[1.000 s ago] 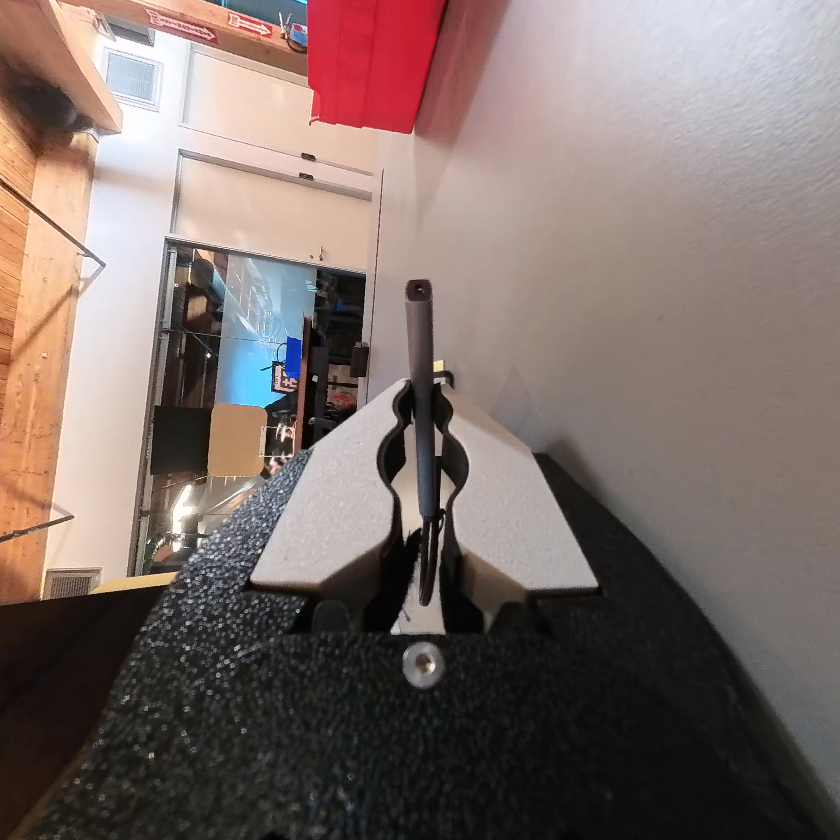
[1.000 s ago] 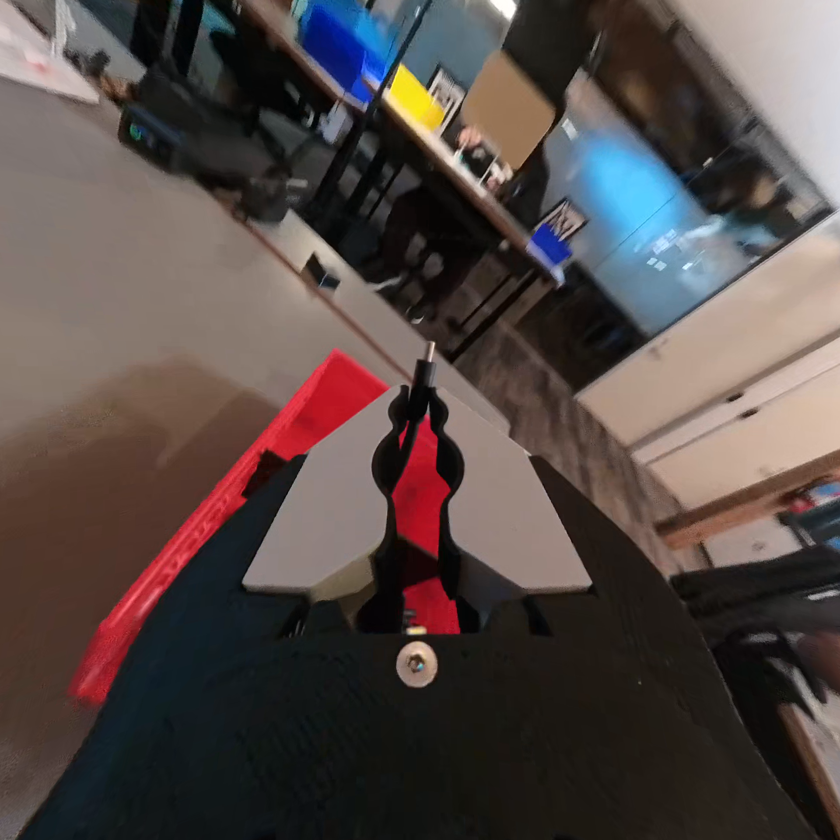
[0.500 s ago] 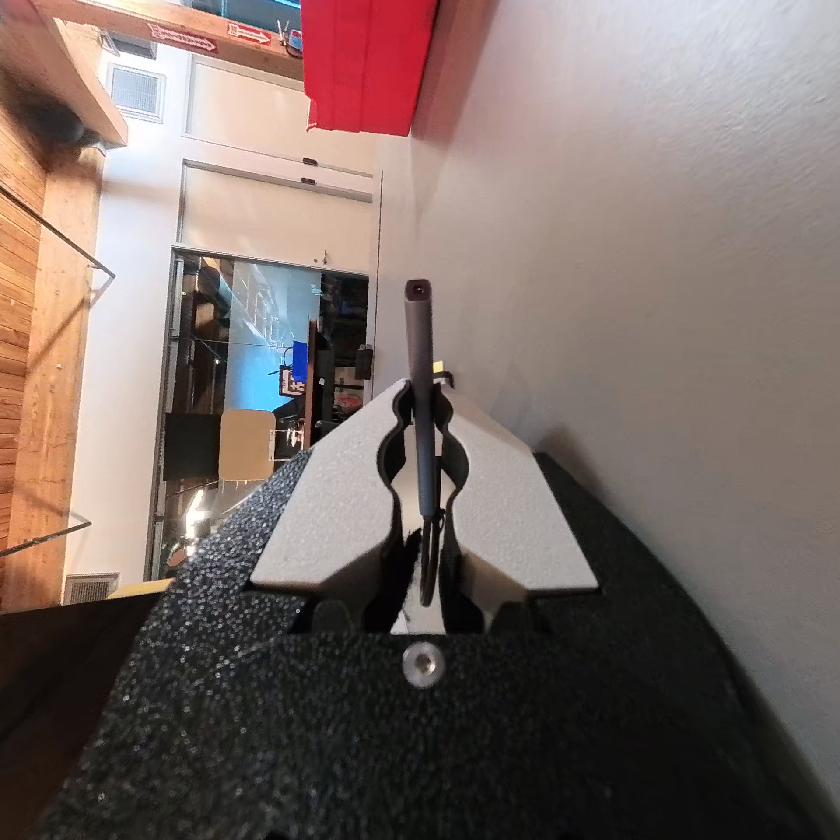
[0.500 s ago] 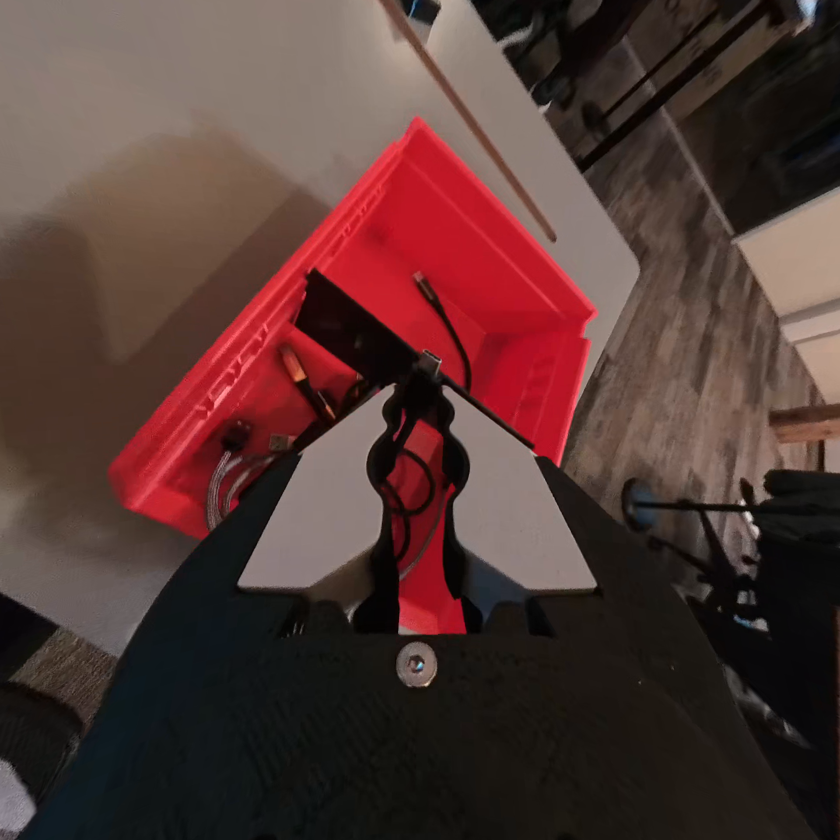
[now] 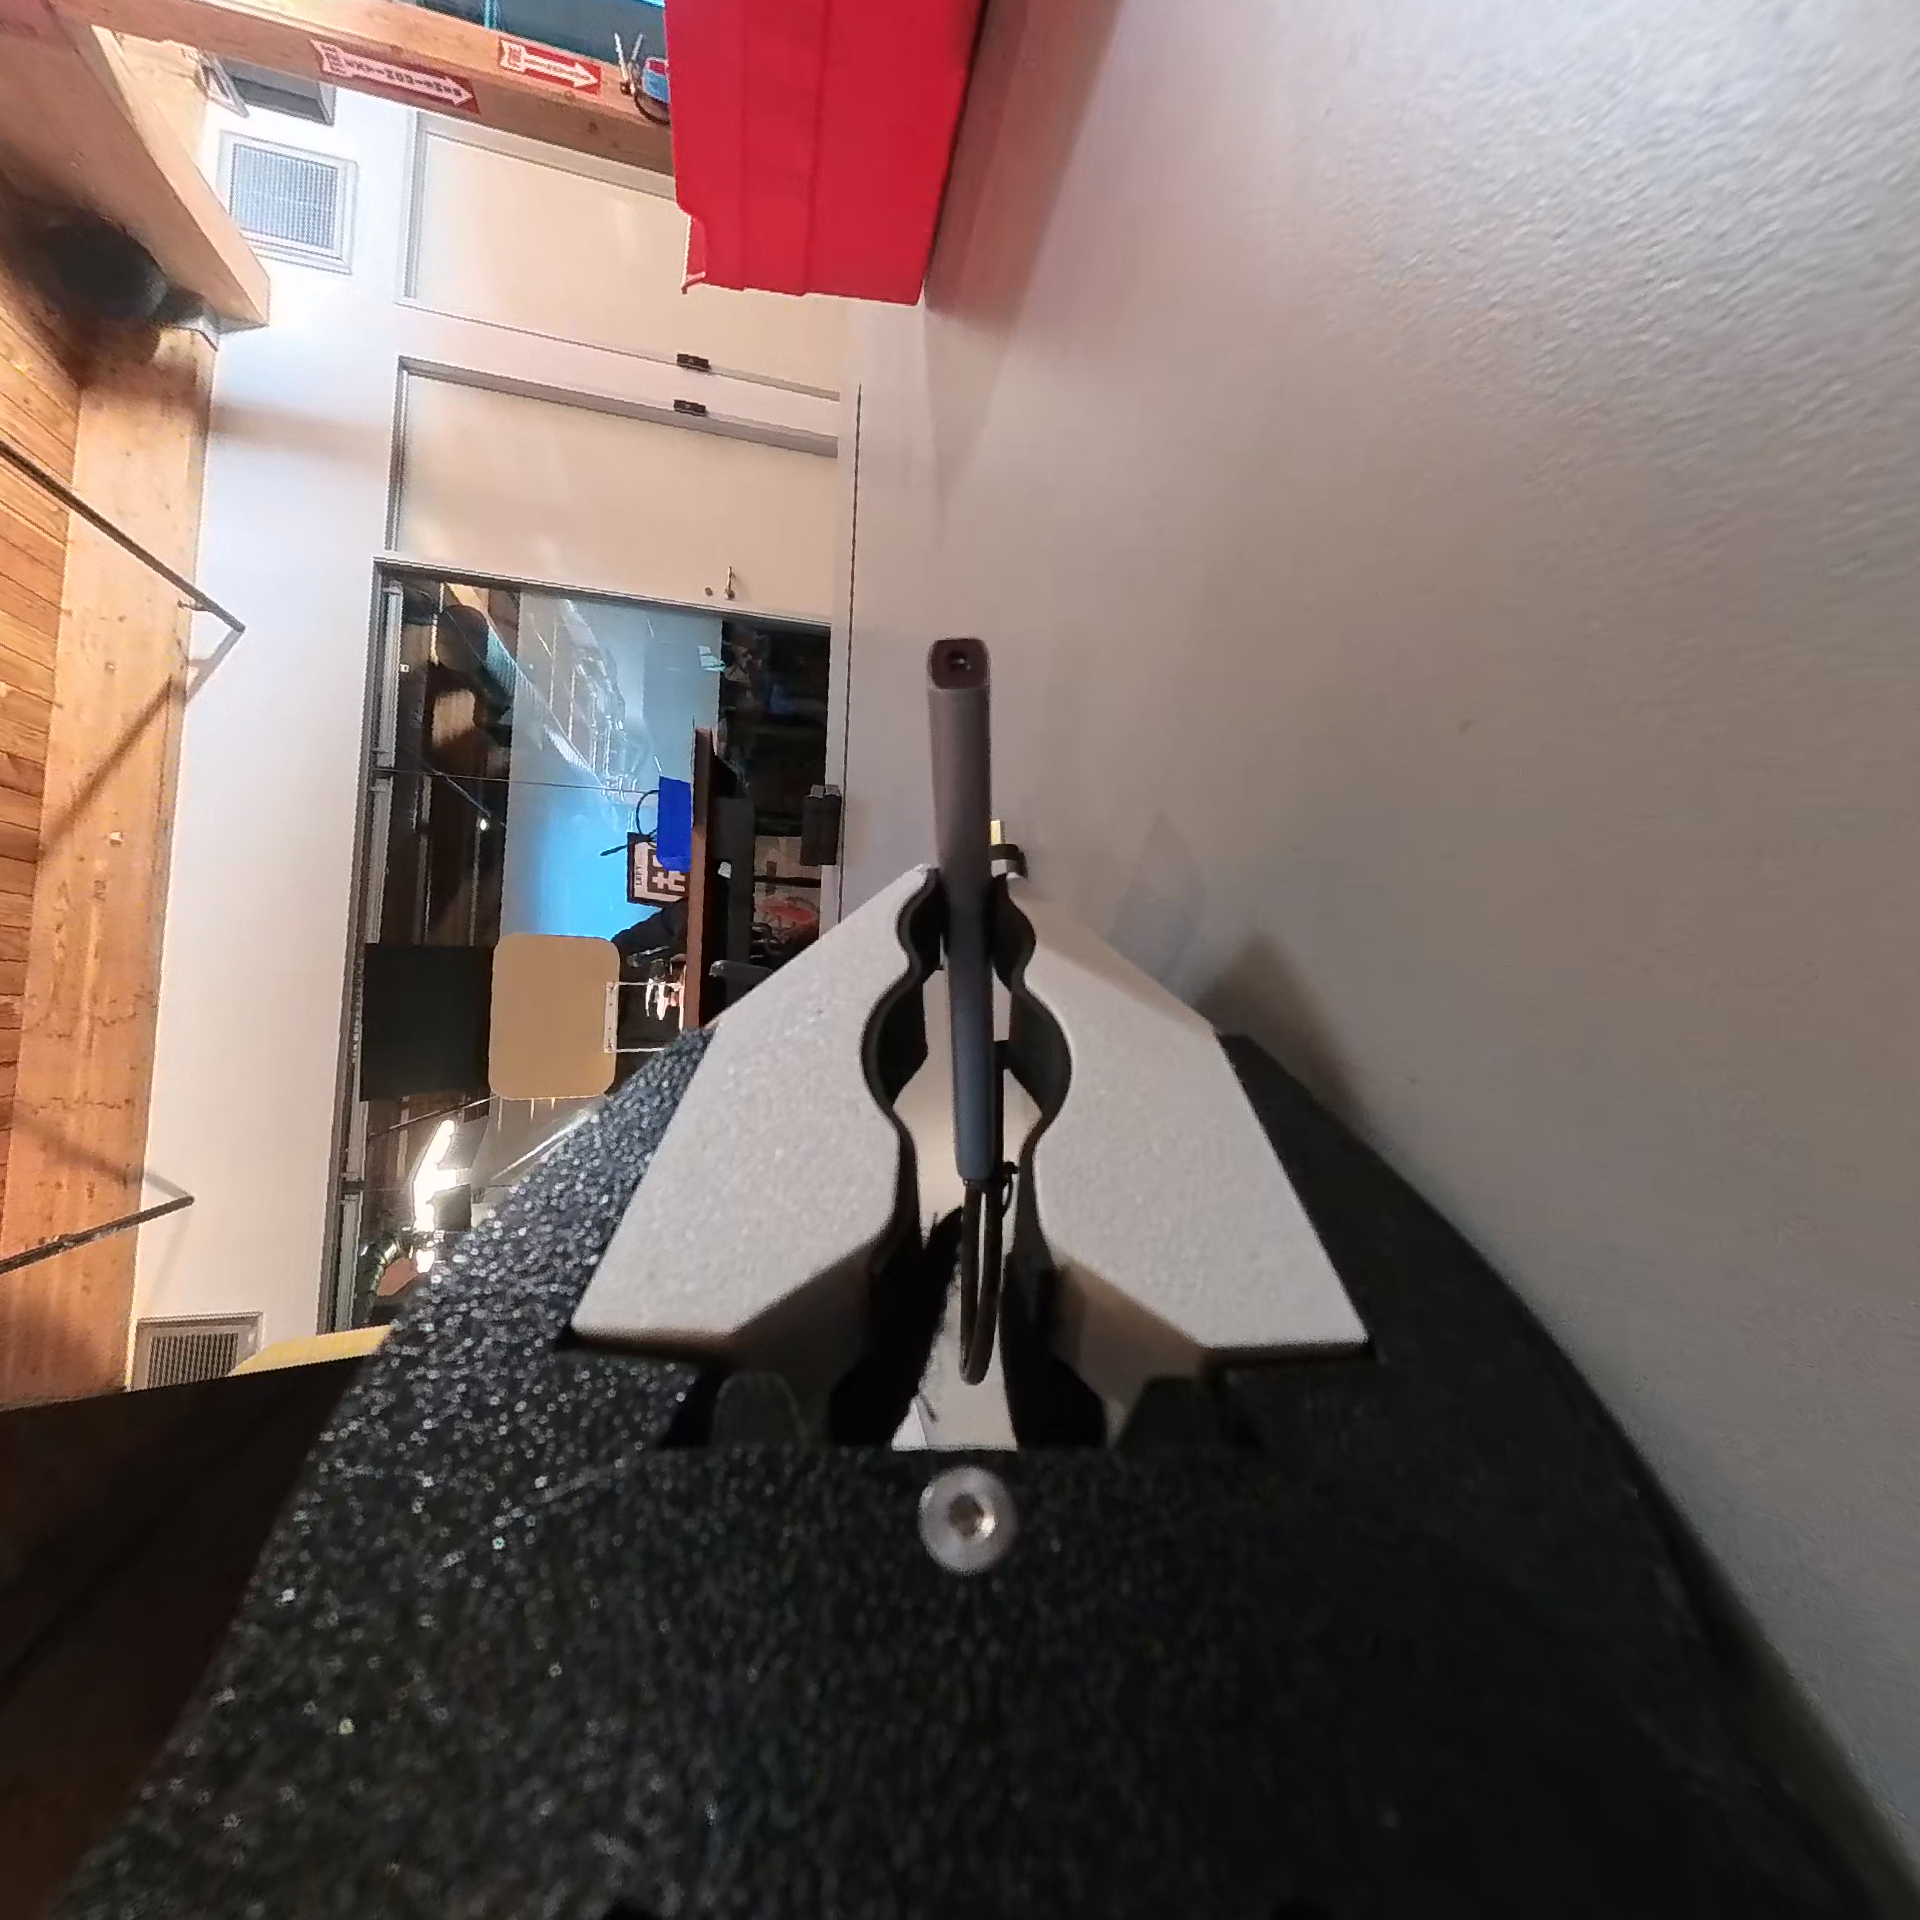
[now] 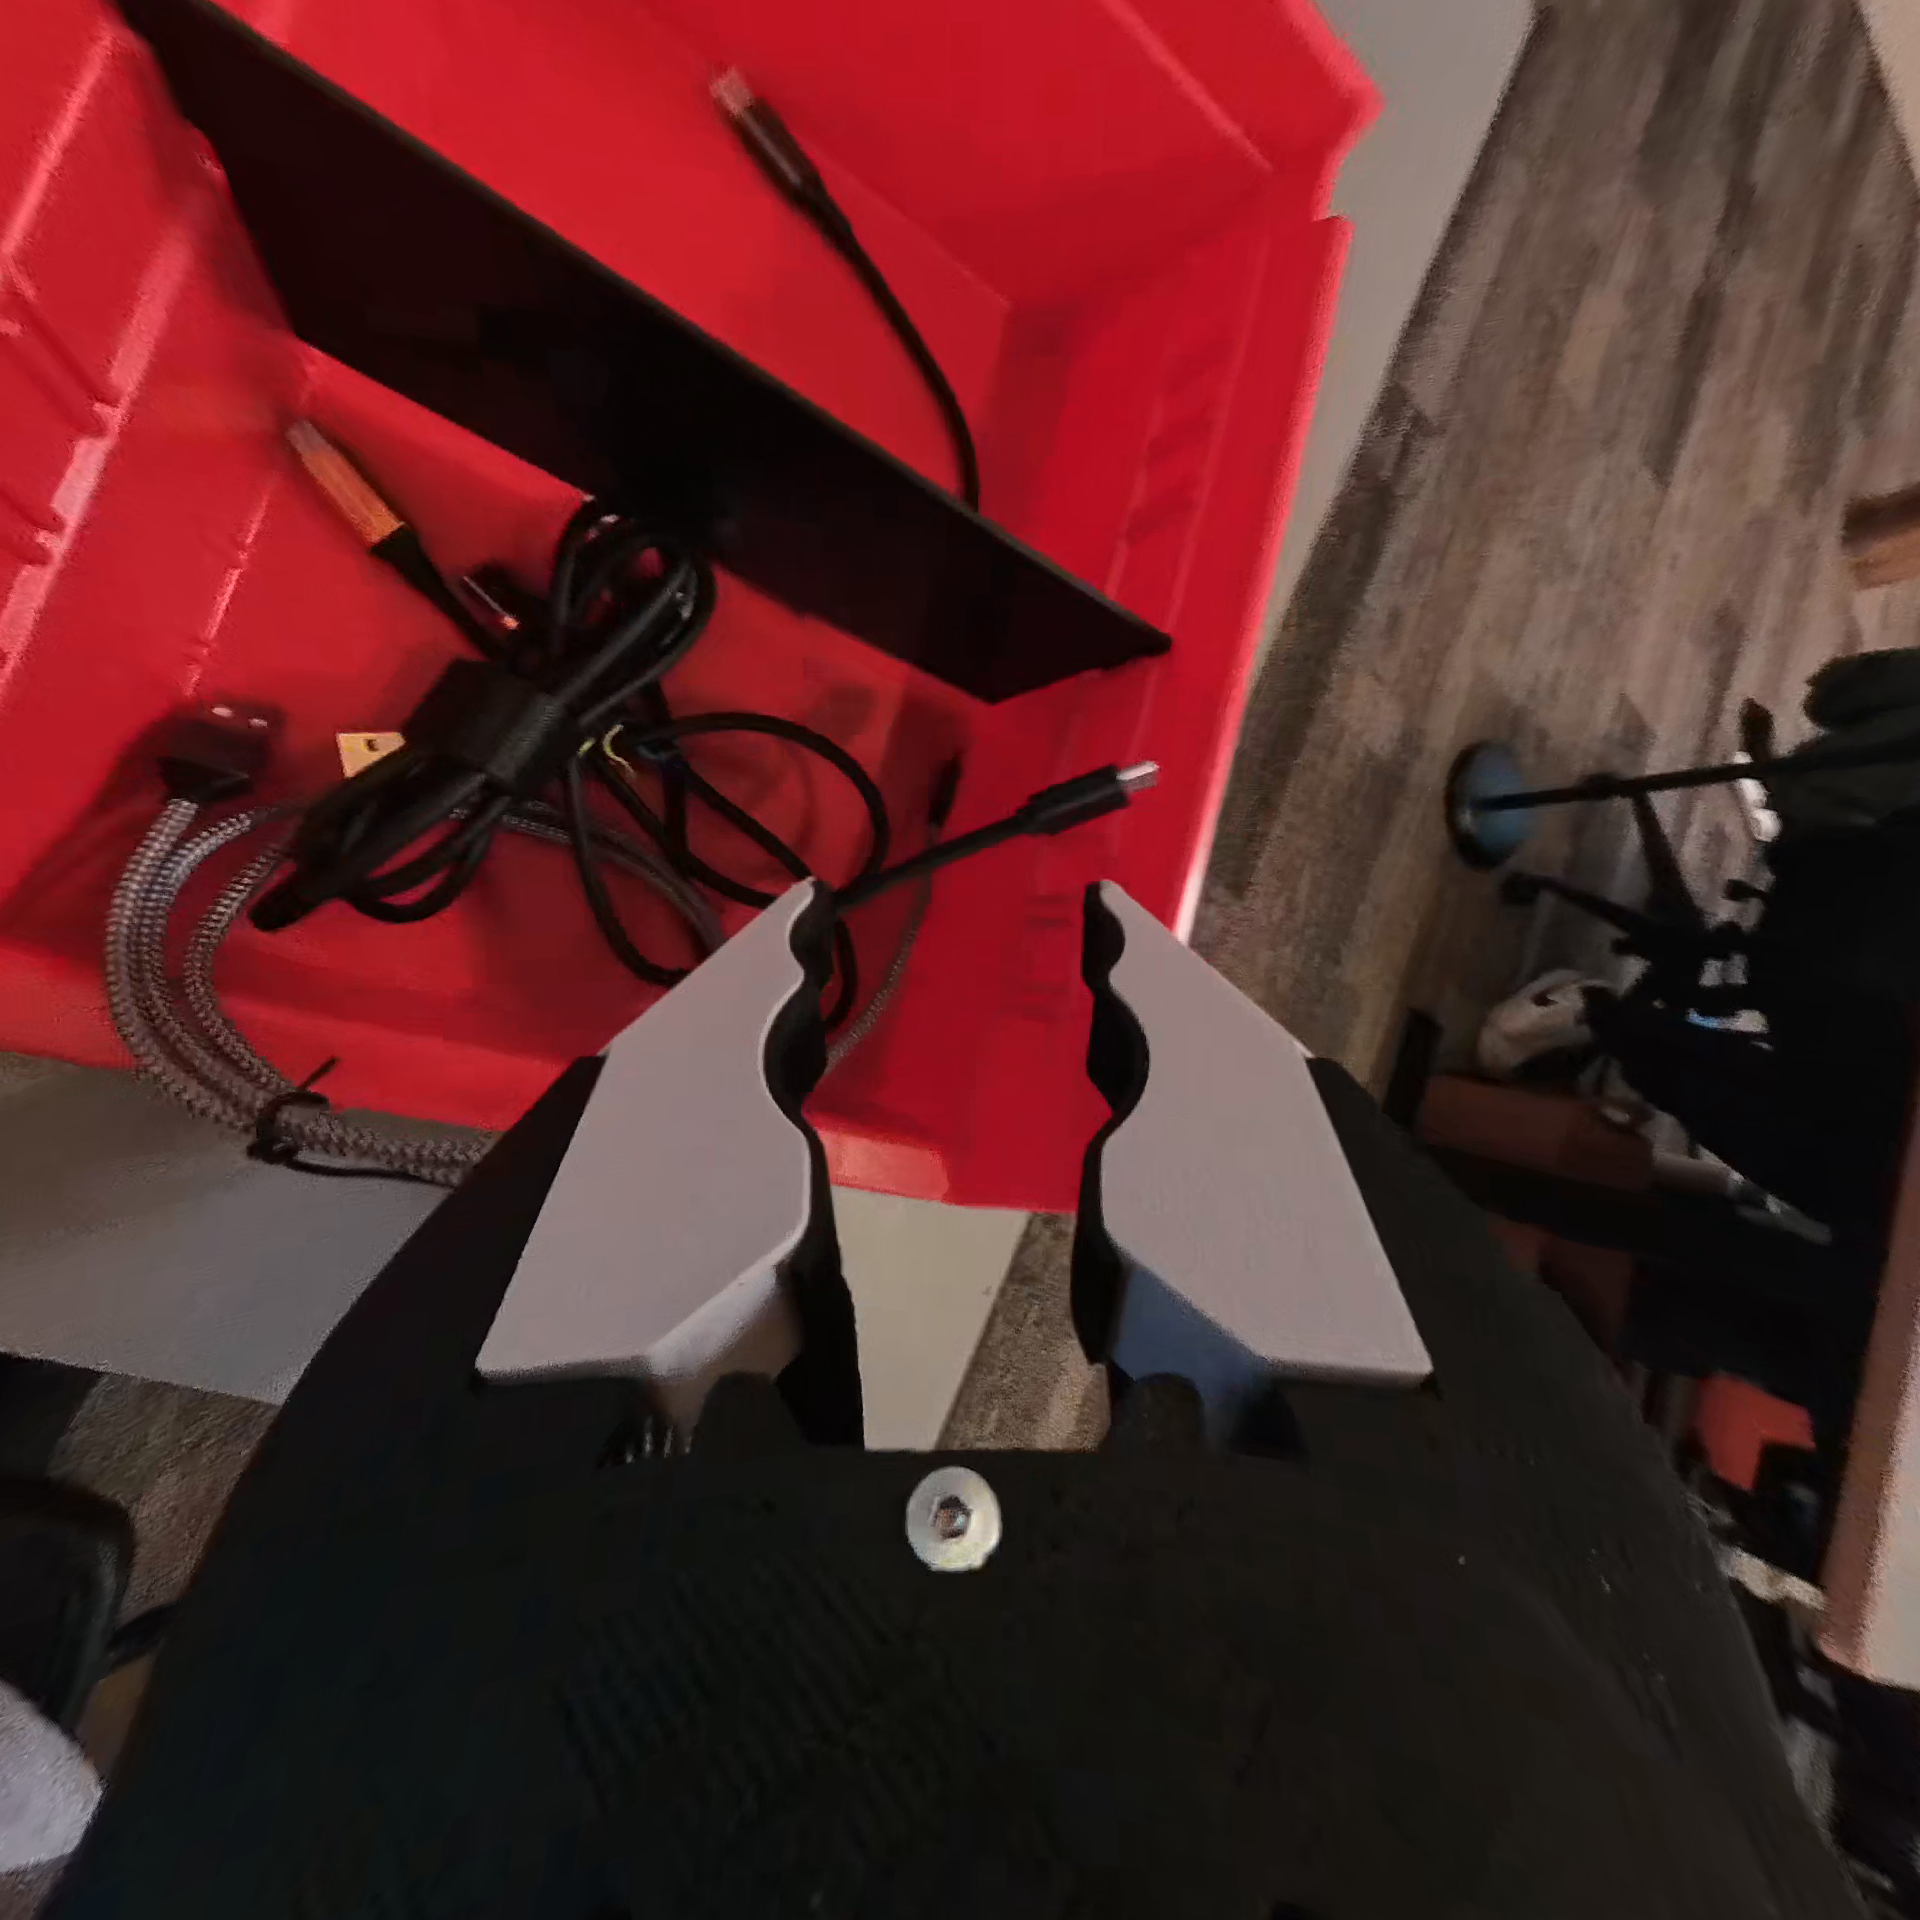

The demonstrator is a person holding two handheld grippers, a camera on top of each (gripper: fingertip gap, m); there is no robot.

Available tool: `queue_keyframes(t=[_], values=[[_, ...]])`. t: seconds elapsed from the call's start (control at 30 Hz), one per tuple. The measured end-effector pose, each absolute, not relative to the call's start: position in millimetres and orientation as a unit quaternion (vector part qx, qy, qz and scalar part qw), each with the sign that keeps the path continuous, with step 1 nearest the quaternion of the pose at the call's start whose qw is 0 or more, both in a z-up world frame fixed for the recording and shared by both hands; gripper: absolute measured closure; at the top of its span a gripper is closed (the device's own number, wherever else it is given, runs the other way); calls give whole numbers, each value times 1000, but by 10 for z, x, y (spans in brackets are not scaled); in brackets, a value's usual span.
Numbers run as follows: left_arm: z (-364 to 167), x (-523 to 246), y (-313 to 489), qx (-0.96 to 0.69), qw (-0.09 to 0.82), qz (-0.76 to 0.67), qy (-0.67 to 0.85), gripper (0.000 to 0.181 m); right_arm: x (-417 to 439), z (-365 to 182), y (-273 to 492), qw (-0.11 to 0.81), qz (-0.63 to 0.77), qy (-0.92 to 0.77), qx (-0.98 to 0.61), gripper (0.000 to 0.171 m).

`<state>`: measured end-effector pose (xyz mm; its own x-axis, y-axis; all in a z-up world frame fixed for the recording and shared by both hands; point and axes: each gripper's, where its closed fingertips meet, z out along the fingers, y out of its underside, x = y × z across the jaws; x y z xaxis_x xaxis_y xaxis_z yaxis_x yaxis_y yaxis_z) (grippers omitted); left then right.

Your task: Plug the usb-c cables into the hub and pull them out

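Left gripper [image 5: 966,904]: jaws clamped on the slim grey hub [image 5: 961,831], no plug inserted. Right gripper [image 6: 951,904]: jaws spread wide, holding nothing; the usb-c cable [image 6: 1081,795] hangs just ahead over the red bin [image 6: 1195,520]. Judged: unplugging done for this cable.

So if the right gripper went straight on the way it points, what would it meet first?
Probably the red bin's near wall or floor. The right gripper is open, with the black USB-C cable just off its line; depth is unclear.
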<state>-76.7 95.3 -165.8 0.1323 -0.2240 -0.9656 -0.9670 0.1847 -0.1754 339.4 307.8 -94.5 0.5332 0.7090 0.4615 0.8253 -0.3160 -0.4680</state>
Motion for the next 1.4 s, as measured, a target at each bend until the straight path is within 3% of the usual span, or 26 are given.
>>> queue_keyframes(t=[0.1, 0.17, 0.4, 0.53, 0.63, 0.73, 0.97, 1.1, 1.4], values=[[-1657, -766, 955, -534, 530, 349, 558, 173, 3505, -642, 3060, 378, -142, -458, -792, 118], [-1656, -761, 955, -534, 531, 349, 558, 174, 3404, -359, 3032, 428, -171, -463, -757, 124], [-1649, -752, 958, -535, 532, 348, 557, 173, 1500, 167, 2201, 608, -63, -633, -476, 134], [-1639, -749, 957, -538, 536, 341, 554, 174, 295, -404, 1171, 608, 78, -730, -302, 138], [-1630, -724, 942, -541, 542, 327, 554, 174, -115, -1096, 732, 564, 84, -787, -234, 132], [-1620, -668, 922, -537, 547, 319, 558, 173, -262, -1390, 513, 582, 65, -792, -174, 134], [-1606, -492, 872, -523, 562, 291, 571, 174, -362, -1551, 431, 602, 20, -787, -131, 145], [-1636, -461, 858, -510, 552, 303, 585, 174, -371, -1526, 482, 620, -10, -776, -118, 164], [-1511, -466, 875, -495, 585, 314, 561, 173, -349, -1426, 584, 618, 2, -772, -148, 164]])
